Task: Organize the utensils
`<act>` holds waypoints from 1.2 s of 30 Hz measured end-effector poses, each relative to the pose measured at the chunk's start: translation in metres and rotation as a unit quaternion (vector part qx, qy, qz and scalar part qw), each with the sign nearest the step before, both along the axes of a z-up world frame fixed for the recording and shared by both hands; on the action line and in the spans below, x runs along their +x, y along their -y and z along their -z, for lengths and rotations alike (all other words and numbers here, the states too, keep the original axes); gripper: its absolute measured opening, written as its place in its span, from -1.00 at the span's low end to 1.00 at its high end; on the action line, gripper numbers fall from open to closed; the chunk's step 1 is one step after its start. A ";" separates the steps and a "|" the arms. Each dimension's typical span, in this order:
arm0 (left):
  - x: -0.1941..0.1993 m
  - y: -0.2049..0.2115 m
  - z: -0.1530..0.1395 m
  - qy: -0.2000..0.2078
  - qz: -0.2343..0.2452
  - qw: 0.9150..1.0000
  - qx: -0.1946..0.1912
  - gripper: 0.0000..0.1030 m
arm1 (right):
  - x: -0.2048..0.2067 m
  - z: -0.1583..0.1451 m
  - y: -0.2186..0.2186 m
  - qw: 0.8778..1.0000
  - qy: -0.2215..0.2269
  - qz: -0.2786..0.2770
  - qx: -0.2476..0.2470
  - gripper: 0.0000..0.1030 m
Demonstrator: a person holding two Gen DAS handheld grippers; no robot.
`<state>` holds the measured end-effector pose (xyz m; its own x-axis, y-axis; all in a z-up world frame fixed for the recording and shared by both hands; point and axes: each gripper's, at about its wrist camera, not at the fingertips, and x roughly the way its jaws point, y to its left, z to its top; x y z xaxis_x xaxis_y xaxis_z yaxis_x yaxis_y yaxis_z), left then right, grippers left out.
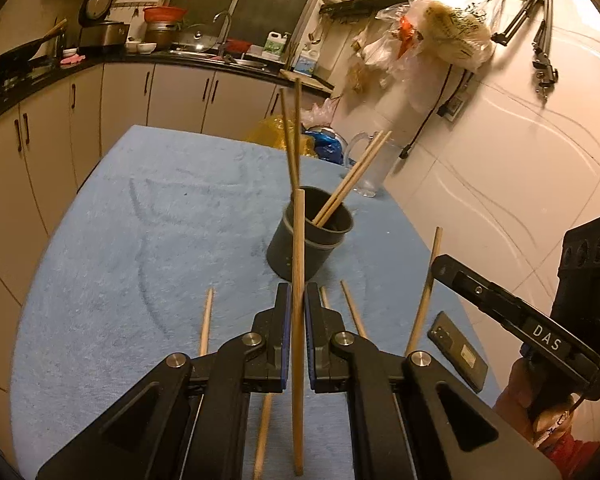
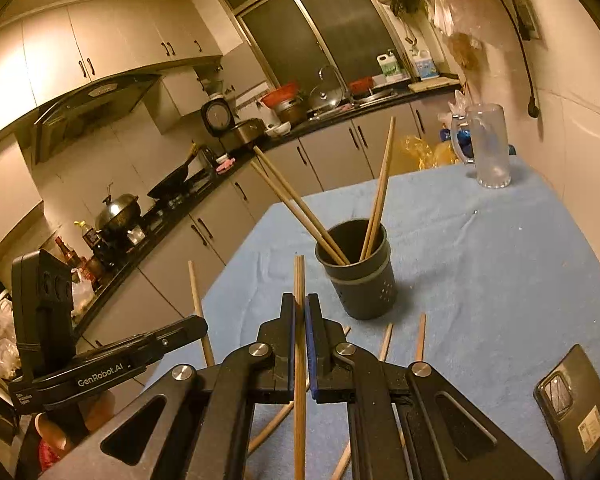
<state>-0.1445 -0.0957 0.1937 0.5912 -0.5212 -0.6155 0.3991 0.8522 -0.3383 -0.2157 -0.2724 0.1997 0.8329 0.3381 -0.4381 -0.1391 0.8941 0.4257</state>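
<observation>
Wooden chopsticks (image 1: 332, 204) lean inside the dark holder (image 1: 309, 236), which stands on the blue-covered table (image 1: 140, 240). Just before the holder, the left gripper (image 1: 298, 300) is clamped on one chopstick (image 1: 298, 320), and the right gripper (image 2: 299, 312) is clamped on another (image 2: 299, 360). Loose chopsticks (image 1: 206, 320) lie nearer than the holder, partly hidden under the grippers. A phone (image 2: 580, 412) lies right of it, cut off by the frame edge.

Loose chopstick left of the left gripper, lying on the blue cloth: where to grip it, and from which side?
Likely mid-shaft, from straight above. The loose chopstick lies flat on the blue cloth, so only its sides offer purchase; set the jaws across its width. Its neighbours lie well apart, leaving room. Both the left gripper and right gripper already hold a chopstick, so drop one in the holder first.
</observation>
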 end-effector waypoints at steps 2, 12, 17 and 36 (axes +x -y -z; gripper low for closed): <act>-0.001 0.000 -0.002 0.002 0.002 1.000 0.001 -0.88 | -0.001 -0.003 0.000 1.000 0.005 0.001 -0.001 -0.90; -0.006 0.002 -0.008 0.010 0.008 1.000 0.001 -0.88 | -0.008 -0.006 0.001 1.000 0.016 -0.001 0.002 -0.90; -0.008 0.003 -0.009 0.010 0.009 1.000 0.000 -0.88 | -0.011 -0.008 0.003 1.000 0.021 -0.001 0.003 -0.90; -0.014 0.004 -0.016 0.021 0.011 1.000 -0.001 -0.88 | -0.019 -0.019 0.003 0.999 0.035 0.001 0.000 -0.91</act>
